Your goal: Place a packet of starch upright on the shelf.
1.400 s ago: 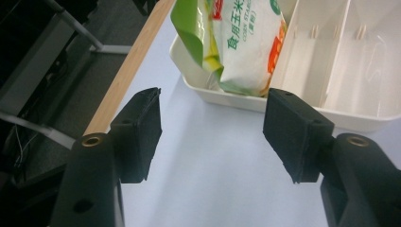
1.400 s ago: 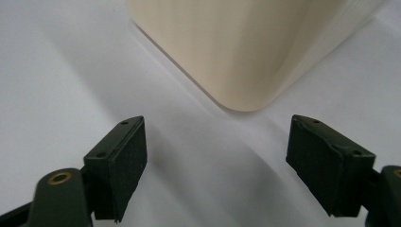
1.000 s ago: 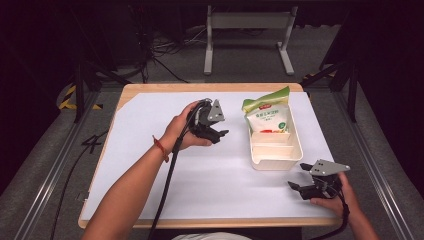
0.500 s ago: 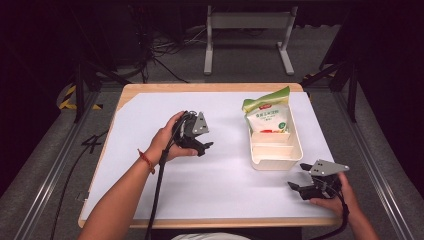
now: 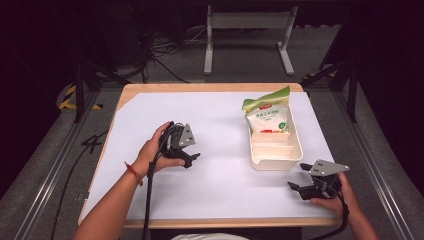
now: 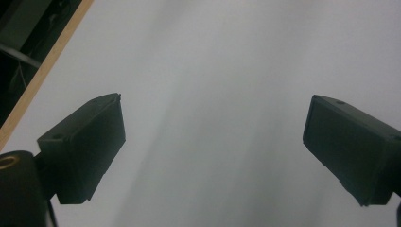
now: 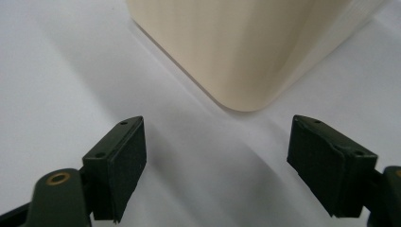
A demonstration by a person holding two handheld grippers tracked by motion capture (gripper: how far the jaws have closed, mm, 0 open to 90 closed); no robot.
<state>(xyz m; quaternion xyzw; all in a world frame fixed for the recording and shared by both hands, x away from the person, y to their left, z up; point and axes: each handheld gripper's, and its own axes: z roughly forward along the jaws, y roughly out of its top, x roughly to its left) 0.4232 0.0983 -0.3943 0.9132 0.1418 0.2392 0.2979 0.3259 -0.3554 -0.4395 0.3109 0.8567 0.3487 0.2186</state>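
A green and white bag (image 5: pixel 268 114) stands in the far end of a cream tray (image 5: pixel 296 150) on the right of the white table. My left gripper (image 5: pixel 192 159) is held low over the table's left-middle, open, with nothing between its jaws; in the left gripper view (image 6: pixel 213 151) only bare white surface lies ahead. My right gripper (image 5: pixel 298 188) rests near the front right edge, open and empty. In the right gripper view (image 7: pixel 215 161) the cream tray's corner (image 7: pixel 241 56) sits just ahead of the jaws, apart from them.
The white sheet (image 5: pixel 220 125) covers a wooden table whose edge (image 6: pixel 42 75) shows at the left. A metal stand (image 5: pixel 247 35) and cables lie on the dark floor beyond the table. The tray's near compartments hold nothing.
My left gripper has moved away from the tray, leftward and toward the person, and now sits lower over the table. The right gripper has stayed in place.
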